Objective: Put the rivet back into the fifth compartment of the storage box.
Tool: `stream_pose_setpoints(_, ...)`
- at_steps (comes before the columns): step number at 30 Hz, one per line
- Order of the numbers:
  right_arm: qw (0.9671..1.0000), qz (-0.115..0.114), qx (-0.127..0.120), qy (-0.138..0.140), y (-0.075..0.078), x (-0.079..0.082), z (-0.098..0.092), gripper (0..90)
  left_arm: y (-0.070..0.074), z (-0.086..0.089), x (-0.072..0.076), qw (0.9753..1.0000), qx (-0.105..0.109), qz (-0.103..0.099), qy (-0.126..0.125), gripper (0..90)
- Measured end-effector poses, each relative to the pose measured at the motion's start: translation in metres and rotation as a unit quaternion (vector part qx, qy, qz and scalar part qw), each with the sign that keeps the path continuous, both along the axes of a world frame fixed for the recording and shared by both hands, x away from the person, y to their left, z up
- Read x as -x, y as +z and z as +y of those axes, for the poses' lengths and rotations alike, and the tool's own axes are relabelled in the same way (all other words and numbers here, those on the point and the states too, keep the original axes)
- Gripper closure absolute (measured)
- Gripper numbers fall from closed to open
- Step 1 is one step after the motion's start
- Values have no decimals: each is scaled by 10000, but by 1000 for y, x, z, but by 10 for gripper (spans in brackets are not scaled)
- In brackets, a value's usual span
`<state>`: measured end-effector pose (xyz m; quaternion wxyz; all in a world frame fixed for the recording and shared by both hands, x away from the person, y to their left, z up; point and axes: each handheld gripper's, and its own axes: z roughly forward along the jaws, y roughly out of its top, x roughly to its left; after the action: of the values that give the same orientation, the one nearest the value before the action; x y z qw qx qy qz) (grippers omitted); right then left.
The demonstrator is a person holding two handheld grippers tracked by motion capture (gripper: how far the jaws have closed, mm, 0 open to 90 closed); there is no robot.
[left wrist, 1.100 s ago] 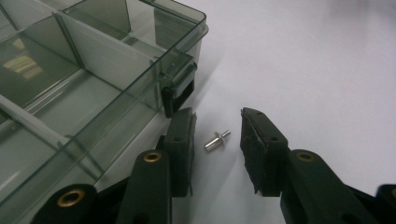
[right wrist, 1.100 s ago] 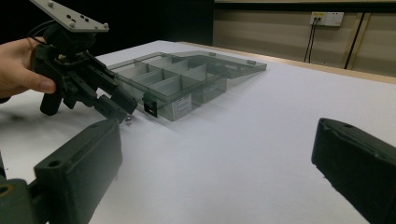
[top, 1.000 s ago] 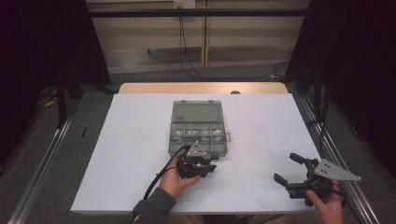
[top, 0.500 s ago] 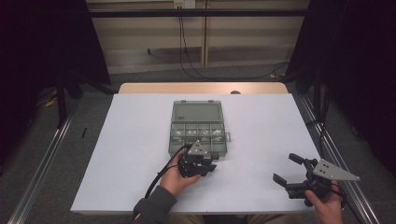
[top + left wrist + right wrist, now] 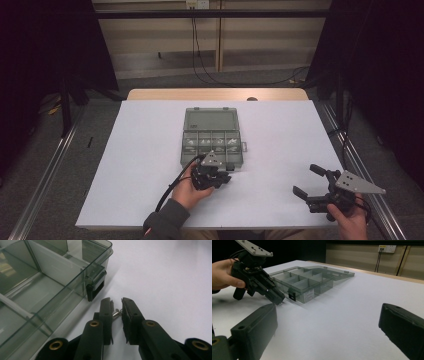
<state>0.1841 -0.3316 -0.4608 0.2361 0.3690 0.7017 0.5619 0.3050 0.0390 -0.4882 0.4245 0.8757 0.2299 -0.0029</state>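
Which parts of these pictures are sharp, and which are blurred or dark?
High view: white table cover evenly lit, surroundings nearly black. Left gripper view: small screw and jaws sharp, organizer box softer, reflecting light. Right gripper view: own jaws blurred, left gripper fairly sharp.

No legible text from my station. The box (image 5: pixel 312 281) carries a white label (image 5: pixel 308 295) on its front wall, seen in the right gripper view; its print is too small and blurred for me to read.
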Motion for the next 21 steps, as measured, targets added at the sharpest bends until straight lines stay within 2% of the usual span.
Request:
stream_pose_setpoints(3, 10000, -17, -6, -12, 0, 0, 0, 19, 1, 2, -1, 10000, 52, 10, 28, 792)
stream_pose_setpoints(11, 10000, -22, -2, -15, 0, 0, -1, 19, 10, 8, -1, 9991, 367, -69, 190, 793)
stream_pose_setpoints(21, 10000, -18, -16, -12, 0, 0, 0, 19, 21, 22, -3, 9965, 673, -225, 441, 793)
